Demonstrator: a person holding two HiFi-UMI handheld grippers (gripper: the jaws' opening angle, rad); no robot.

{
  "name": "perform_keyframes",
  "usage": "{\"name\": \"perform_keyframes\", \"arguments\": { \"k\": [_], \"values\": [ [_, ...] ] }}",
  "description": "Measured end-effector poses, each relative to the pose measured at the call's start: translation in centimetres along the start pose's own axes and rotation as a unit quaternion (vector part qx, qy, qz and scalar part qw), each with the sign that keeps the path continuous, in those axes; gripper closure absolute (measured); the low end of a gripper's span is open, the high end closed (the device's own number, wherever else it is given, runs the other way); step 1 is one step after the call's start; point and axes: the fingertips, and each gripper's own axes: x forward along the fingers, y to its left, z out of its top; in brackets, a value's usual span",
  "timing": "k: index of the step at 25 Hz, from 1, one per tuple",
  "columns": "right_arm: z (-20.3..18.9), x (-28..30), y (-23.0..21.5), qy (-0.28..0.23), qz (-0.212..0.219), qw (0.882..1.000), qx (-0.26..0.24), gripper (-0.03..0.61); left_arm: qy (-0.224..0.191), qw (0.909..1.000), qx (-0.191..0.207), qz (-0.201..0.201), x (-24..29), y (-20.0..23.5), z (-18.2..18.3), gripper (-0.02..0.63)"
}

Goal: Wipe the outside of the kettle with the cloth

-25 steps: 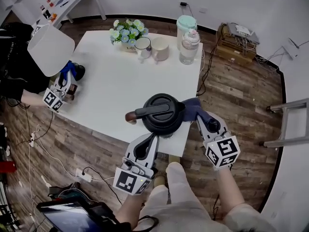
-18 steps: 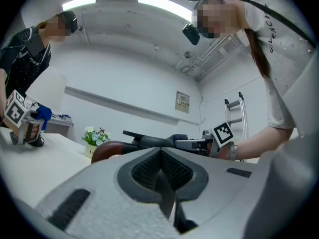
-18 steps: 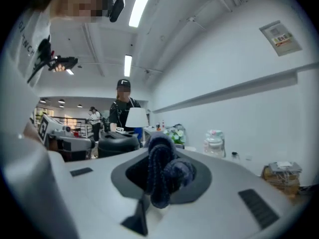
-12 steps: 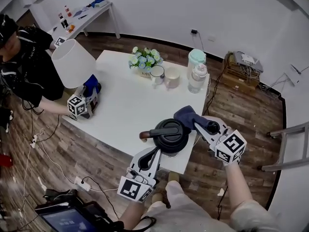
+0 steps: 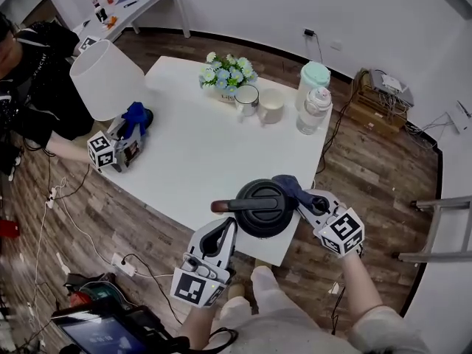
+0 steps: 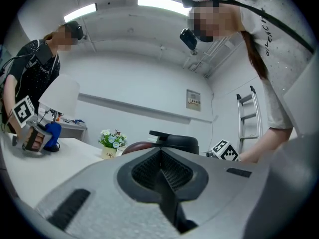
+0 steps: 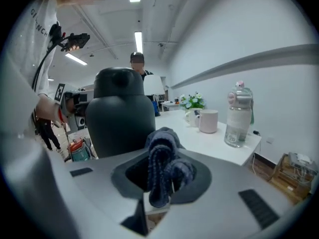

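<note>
The black kettle (image 5: pixel 263 207) stands near the white table's front edge (image 5: pixel 243 238), its brown-tipped handle (image 5: pixel 222 206) pointing left. My right gripper (image 5: pixel 308 200) is shut on a dark blue cloth (image 5: pixel 289 186), which lies against the kettle's right side. In the right gripper view the cloth (image 7: pixel 165 169) bunches between the jaws with the kettle (image 7: pixel 121 114) just to the left. My left gripper (image 5: pixel 224 229) is shut with nothing in it, just below the handle. The left gripper view shows the kettle's lid (image 6: pixel 174 141) beyond the shut jaws.
At the table's far side stand a flower pot (image 5: pixel 228 77), two mugs (image 5: pixel 248 98), a mint-lidded jar (image 5: pixel 314 80) and a clear bottle (image 5: pixel 313 110). At the left, another person holds a gripper (image 5: pixel 112 150) with a blue cloth by a white lamp (image 5: pixel 108 77).
My right gripper has shifted the cloth along the kettle's right side. The left gripper stays by the handle. The other person's gripper has moved up to the lamp's base.
</note>
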Motion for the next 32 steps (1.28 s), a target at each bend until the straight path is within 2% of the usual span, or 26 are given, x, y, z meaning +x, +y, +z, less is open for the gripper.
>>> {"name": "perform_keyframes", "arguments": {
  "k": [6,9,12,15,18,20,21,24,27,29,32],
  "values": [
    [-1.3,0.6,-0.5,0.023,0.011,1.000,-0.006,0.517,0.001,1.0000,0.005,0.003,0.4,0.4,-0.5,0.606],
    [1.2,0.0,-1.4,0.011,0.023,0.999,-0.034,0.517,-0.001,1.0000,0.005,0.000,0.5,0.3,-0.8,0.606],
    [6.7,-0.9,-1.0,-0.019,0.088,0.992,-0.084,0.517,-0.001,1.0000,0.001,0.002,0.5,0.5,-1.1,0.606],
    [12.5,-1.4,0.5,-0.037,0.177,0.972,-0.148,0.517,-0.004,1.0000,-0.004,0.005,0.6,0.7,-1.3,0.606],
    [17.0,-1.0,2.2,-0.019,0.269,0.943,-0.195,0.517,-0.004,0.9996,-0.027,0.003,1.1,0.3,-1.0,0.606],
    [18.4,-0.1,3.5,0.026,0.330,0.920,-0.208,0.517,-0.004,0.9995,-0.031,0.002,1.2,0.2,-0.9,0.606],
    [18.6,0.4,4.0,0.053,0.359,0.905,-0.220,0.517,-0.004,0.9995,-0.030,0.002,1.2,0.3,-0.9,0.606],
    [17.9,2.7,4.8,0.127,0.442,0.850,-0.257,0.517,-0.007,0.9995,-0.032,0.003,1.0,0.6,-0.7,0.606],
    [16.7,4.9,6.4,0.201,0.515,0.794,-0.253,0.517,-0.011,0.9993,-0.034,0.004,1.0,0.6,-0.6,0.606],
    [15.6,6.4,7.4,0.257,0.543,0.761,-0.247,0.517,-0.015,0.9993,-0.033,0.007,1.0,0.7,-0.6,0.606],
    [13.9,8.6,8.9,0.323,0.561,0.716,-0.261,0.517,-0.025,0.9988,-0.040,0.014,0.9,0.9,-0.8,0.606]
  ]
}}
